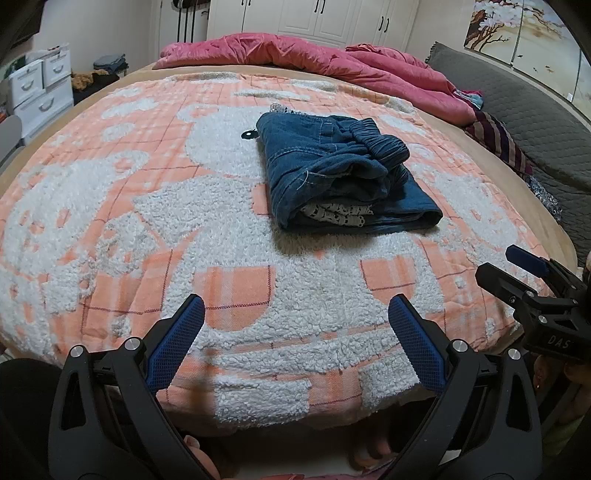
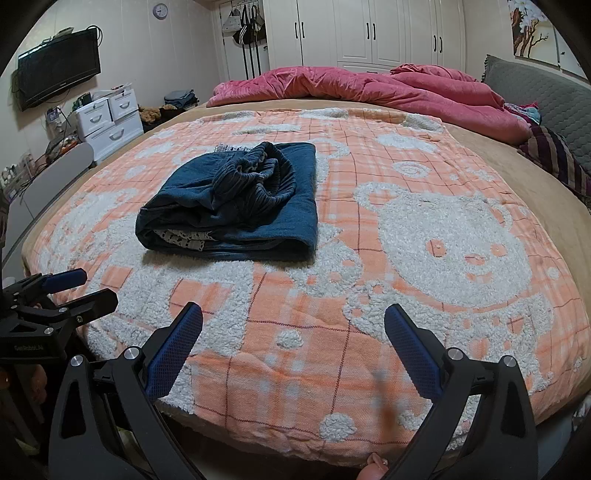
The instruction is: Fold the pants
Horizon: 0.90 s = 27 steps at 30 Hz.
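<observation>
The left gripper is held low at the near edge of the bed, its two blue-padded fingers spread wide apart with nothing between them but the blanket seen beyond. The right gripper is held in the same way beside it, its fingers likewise splayed wide and empty; each gripper is also caught at the edge of the other's view (the right one at the far right of the left wrist view, the left one at the far left of the right wrist view). Beneath and ahead of both, an orange checked blanket with fleecy white bear shapes is spread over the bed. On it, well apart from both grippers and toward the middle of the bed, the pants are seen lying as a folded blue denim bundle, the gathered elastic waistband bunched on top and a strip of pale patterned lining showing at the near open edge. A small dark tag-like piece lies touching the bundle's far left corner. Further back, a crumpled pink quilt is heaped along the far side of the bed, with a grey padded headboard to the right. White wardrobe doors stand behind, white drawer units to the left, and a wall-mounted television above them.
</observation>
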{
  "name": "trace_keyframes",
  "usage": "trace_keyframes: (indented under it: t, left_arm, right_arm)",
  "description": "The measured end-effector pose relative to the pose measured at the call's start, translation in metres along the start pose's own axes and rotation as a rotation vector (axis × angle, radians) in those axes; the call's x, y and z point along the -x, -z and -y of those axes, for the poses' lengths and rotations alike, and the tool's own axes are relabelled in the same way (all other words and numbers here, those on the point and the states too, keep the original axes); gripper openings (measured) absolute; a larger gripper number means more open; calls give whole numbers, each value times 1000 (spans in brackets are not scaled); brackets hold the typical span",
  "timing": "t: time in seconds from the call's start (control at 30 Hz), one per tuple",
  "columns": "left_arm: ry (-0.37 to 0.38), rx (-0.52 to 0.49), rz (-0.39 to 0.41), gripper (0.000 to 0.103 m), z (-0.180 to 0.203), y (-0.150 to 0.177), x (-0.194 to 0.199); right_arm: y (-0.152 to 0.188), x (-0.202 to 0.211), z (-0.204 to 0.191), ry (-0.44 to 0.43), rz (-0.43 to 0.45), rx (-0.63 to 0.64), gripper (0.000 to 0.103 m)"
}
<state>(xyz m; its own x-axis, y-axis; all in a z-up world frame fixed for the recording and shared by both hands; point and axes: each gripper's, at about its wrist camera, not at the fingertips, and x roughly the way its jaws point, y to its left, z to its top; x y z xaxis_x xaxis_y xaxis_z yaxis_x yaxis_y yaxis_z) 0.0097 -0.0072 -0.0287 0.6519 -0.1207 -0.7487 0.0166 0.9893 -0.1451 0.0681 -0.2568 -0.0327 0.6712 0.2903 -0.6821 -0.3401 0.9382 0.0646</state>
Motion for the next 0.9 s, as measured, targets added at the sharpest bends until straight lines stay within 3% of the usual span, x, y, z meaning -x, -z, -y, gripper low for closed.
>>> trace_keyframes:
  t: [0.37,0.6,0.77,0.9]
  left_arm:
    - [5,-1,1,93,2,0,2]
    - [54,10,-20,93,3,-3,3]
    - [82,34,0,93,-3,-13,9]
    - [55,89,-15,93,-38,-50,8]
  right_arm:
    - [1,0,1,-1,-1,0,98]
    - [0,-2,6,-3,-8,-25,98]
    - [-18,-3,32,7,-19,-72,98]
    - [-45,-6,83,95,-28,-104,98]
